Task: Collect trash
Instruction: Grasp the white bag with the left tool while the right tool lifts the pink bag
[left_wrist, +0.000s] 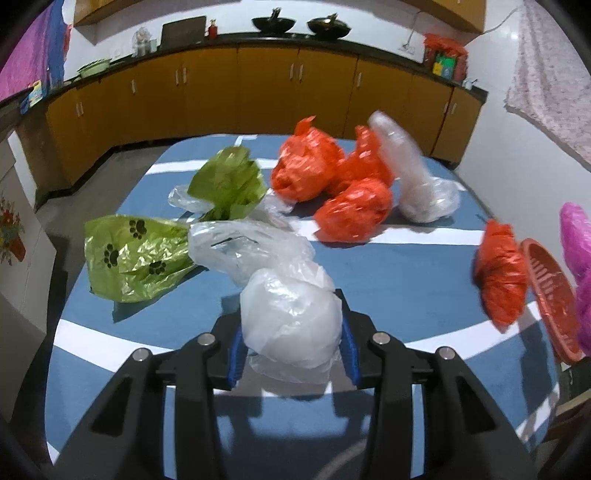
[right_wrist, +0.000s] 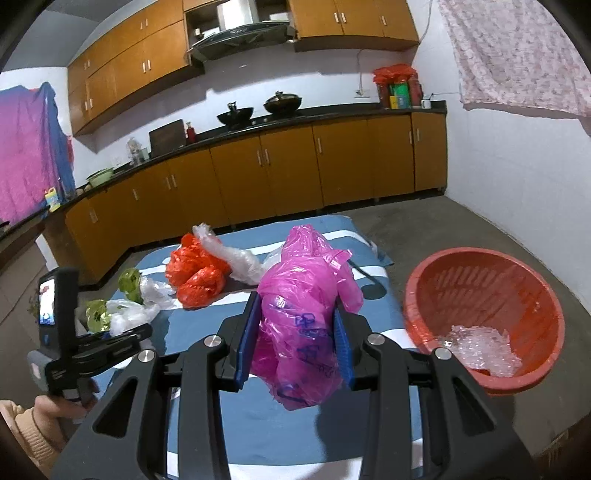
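My left gripper (left_wrist: 291, 332) is shut on a white plastic bag (left_wrist: 291, 321) just above the blue striped table (left_wrist: 388, 266); it also shows at the left of the right wrist view (right_wrist: 122, 332). My right gripper (right_wrist: 295, 332) is shut on a pink plastic bag (right_wrist: 303, 310), held above the table left of the red basket (right_wrist: 517, 380). The basket holds a crumpled clear plastic piece (right_wrist: 480, 349). On the table lie orange bags (left_wrist: 332, 177), green bags (left_wrist: 136, 254) and clear bags (left_wrist: 417, 177). One orange bag (left_wrist: 500, 273) is blurred beside the basket rim (left_wrist: 550, 295).
Kitchen counter with orange cabinets (right_wrist: 295, 170) runs along the back wall, woks (right_wrist: 282, 101) on it. A cloth (right_wrist: 517, 55) hangs on the right wall. Concrete floor (right_wrist: 424, 229) lies beyond the table.
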